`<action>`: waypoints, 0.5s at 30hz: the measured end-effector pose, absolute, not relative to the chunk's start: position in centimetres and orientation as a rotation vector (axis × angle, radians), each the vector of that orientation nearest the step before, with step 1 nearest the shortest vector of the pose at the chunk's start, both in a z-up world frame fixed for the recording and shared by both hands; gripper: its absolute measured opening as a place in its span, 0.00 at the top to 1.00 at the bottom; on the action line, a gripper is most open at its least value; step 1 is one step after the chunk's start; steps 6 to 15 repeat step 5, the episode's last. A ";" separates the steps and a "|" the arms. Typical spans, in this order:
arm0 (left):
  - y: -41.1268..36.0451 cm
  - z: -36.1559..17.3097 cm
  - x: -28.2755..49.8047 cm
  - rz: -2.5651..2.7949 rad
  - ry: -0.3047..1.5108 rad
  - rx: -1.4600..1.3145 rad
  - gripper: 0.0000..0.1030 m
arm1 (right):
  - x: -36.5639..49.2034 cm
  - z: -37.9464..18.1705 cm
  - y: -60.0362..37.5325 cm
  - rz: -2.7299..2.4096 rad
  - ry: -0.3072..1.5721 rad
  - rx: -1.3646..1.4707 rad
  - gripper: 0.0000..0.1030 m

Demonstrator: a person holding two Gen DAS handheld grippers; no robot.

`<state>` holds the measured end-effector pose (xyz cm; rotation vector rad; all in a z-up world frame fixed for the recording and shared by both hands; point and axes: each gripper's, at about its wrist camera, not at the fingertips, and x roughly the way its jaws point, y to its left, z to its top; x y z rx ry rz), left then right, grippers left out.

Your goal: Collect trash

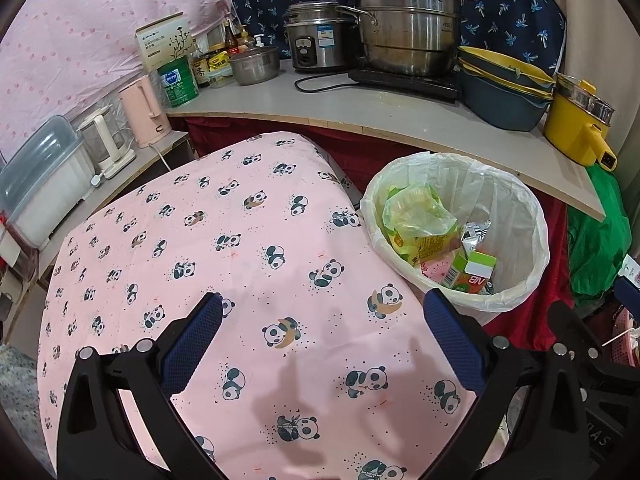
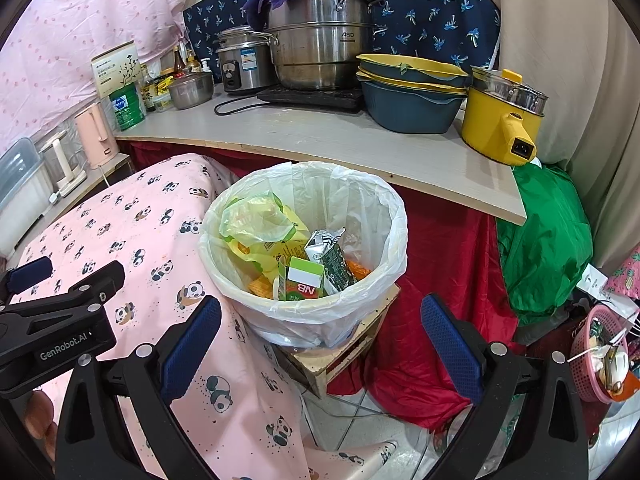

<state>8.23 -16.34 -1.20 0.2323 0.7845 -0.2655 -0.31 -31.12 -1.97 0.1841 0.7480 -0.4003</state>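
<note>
A white-lined trash bin [image 1: 516, 216] [image 2: 384, 216] stands beside the pink panda-print table [image 1: 248, 248] [image 2: 132, 240]. It holds a green drink carton [image 1: 474, 270] [image 2: 302, 278], a yellow-green plastic bag [image 1: 416, 210] [image 2: 256, 220] and a dark crushed carton [image 2: 330, 256]. My left gripper [image 1: 324, 320] is open and empty above the tablecloth, left of the bin. My right gripper [image 2: 320, 324] is open and empty, just in front of the bin. The left gripper also shows in the right wrist view [image 2: 60, 304].
A grey shelf [image 1: 360, 108] [image 2: 320, 140] behind the bin carries steel pots [image 1: 408, 28] [image 2: 320, 40], blue-yellow basins [image 2: 412, 92] and a yellow pot [image 1: 576, 128] [image 2: 500, 120]. A green bag [image 2: 548, 240], red cloth [image 2: 440, 280] and a pink basket [image 2: 596, 352] lie to the right.
</note>
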 end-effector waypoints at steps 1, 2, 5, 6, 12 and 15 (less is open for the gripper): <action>-16.4 -1.2 8.2 -0.265 0.782 0.231 0.07 | -0.3 -2.0 -31.1 -0.400 0.748 0.183 0.06; -16.4 -1.1 8.2 -0.269 0.783 0.230 0.07 | -0.2 -2.1 -30.9 -0.400 0.749 0.182 0.06; -16.5 -1.2 8.2 -0.277 0.784 0.237 0.07 | -0.2 -2.1 -31.0 -0.401 0.749 0.184 0.06; -16.5 -1.2 8.2 -0.277 0.784 0.237 0.07 | -0.2 -2.1 -31.0 -0.401 0.749 0.184 0.06; -16.5 -1.2 8.2 -0.277 0.784 0.237 0.07 | -0.2 -2.1 -31.0 -0.401 0.749 0.184 0.06; -16.5 -1.2 8.2 -0.277 0.784 0.237 0.07 | -0.2 -2.1 -31.0 -0.401 0.749 0.184 0.06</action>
